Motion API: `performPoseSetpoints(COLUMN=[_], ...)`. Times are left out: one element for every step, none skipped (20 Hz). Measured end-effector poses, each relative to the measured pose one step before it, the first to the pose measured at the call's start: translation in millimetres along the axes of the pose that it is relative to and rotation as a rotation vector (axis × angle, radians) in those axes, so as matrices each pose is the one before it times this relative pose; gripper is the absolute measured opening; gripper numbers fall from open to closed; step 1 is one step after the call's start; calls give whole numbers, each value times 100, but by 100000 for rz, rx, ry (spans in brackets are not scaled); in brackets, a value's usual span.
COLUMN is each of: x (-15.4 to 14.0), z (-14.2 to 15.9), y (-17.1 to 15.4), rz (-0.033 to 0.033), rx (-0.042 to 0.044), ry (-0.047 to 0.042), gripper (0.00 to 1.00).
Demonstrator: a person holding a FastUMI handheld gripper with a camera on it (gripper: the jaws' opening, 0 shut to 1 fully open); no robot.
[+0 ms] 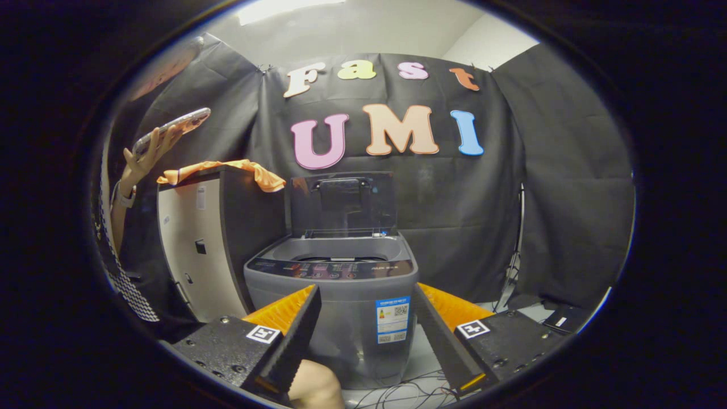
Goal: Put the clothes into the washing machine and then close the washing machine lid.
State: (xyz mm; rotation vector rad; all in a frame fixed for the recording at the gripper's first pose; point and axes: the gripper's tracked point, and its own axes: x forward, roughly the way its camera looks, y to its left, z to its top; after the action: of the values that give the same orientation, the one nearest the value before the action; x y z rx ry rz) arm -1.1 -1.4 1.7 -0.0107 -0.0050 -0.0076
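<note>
A small grey top-loading washing machine (pixel 335 295) stands on the floor straight ahead, beyond my fingers. Its dark lid (pixel 342 203) is raised upright at the back, leaving the tub open. An orange garment (pixel 227 170) lies draped over the top of a cabinet to the machine's left, one end hanging off the corner. My gripper (pixel 366 301) is open, fingers spread wide with nothing between them, well short of the machine and below the garment's level.
The cabinet (pixel 199 244) has a pale side panel and a dark front, close beside the washer. A person's hand (pixel 149 156) holds up a phone at the left. Cables (pixel 397 392) trail on the floor near the washer's base. A thin stand (pixel 514 255) leans at the right.
</note>
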Motion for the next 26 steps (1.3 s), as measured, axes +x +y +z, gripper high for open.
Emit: performPoseSetpoints(x=[83, 26, -94, 44, 175, 239, 299, 254, 647, 592, 614, 714, 768, 841, 834, 842, 977, 1094, 1121, 1156, 1226, 1240, 1283, 1450, 1376, 1446], z=[-64, 101, 65, 212, 290, 502, 571, 1015, 972, 1289, 1508, 1455, 1170, 1544, 1402, 1552, 1542, 1547, 1289, 1201, 955, 600, 942, 791, 841, 478], y=[-110, -255, -217, -136, 81, 327, 573, 795, 907, 883, 925, 1224, 1244, 1488, 1487, 1615, 1715, 1791, 1832, 1838, 1491, 1444, 1758, 1883, 1773, 1572], rz=[-894, -1312, -1365, -1650, -1477, -829, -224, 575, 1104, 793, 1238, 1422, 1665, 2241, 1979, 2486, 2749, 3071, 3624, 3405, 2575, 2392, 4188, 4472, 3610, 3091], rx=[71, -102, -326, -322, 61, 358, 769, 807, 229, -270, -15, 575, 1113, 1128, 1334, 1248, 1266, 1504, 1012, 467, 43, 196, 199, 895, 1099, 1009], ry=[-38, -151, -490, -635, -1271, -674, -918, -1007, -660, -806, -649, 373, 780, 494, 504, -64, -320, -352, -578, 228, 619, 1613, 438, -587, 209, 1040], gripper=[97, 97, 97, 97, 97, 97, 97, 97, 97, 97, 97, 97, 97, 97, 97, 97, 97, 97, 97, 97, 97, 97, 97, 97, 97, 97])
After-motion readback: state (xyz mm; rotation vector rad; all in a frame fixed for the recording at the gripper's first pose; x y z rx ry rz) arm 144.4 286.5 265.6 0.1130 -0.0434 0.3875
